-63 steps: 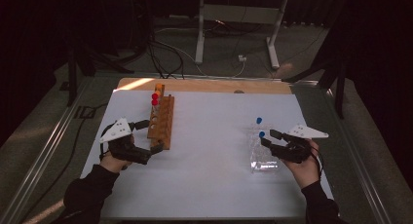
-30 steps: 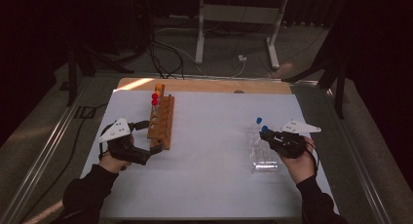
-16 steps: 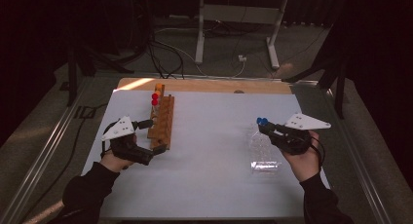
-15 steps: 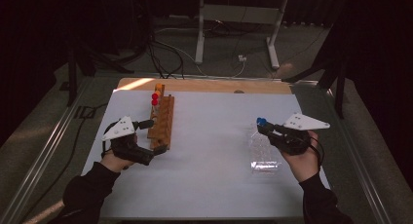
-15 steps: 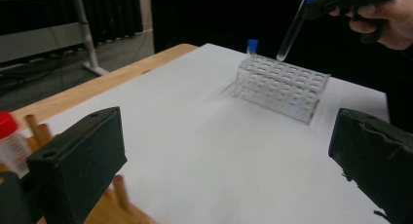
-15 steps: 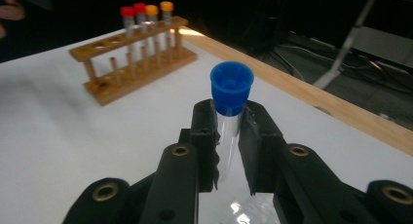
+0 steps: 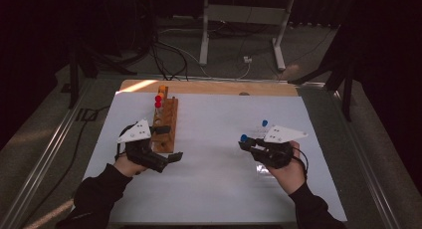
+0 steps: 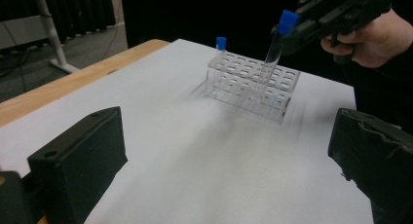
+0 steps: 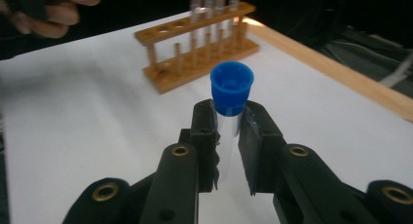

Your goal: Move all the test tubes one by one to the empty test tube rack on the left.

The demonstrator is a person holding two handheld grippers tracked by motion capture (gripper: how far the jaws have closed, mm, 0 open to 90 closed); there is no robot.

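My right gripper [image 7: 247, 145] [image 9: 229, 118] is shut on a clear tube with a blue cap [image 7: 244, 138] [image 9: 232, 89], held upright above the near end of the clear plastic rack [image 7: 259, 133] [image 8: 251, 83]. Another blue-capped tube [image 7: 264, 123] [image 8: 221, 44] stands in that rack's far corner. The left gripper view shows the held tube [image 8: 272, 51] tilted over the rack. My left gripper [image 7: 168, 145] [image 8: 226, 158] is open with nothing between its jaws, beside the near end of the wooden rack [image 7: 164, 123] [image 9: 197, 51], which holds red- and orange-capped tubes [image 7: 158, 101] at its far end.
A white sheet [image 7: 214, 184] covers the table, and a wooden edge strip [image 7: 224, 87] runs along the far side. Beyond it are cables and a stand's legs [image 7: 239, 35] on the floor. Bare sheet lies between the two racks.
My right gripper has risen and shifted left, lifting the blue-capped tube out of the clear rack. The left gripper has barely moved.
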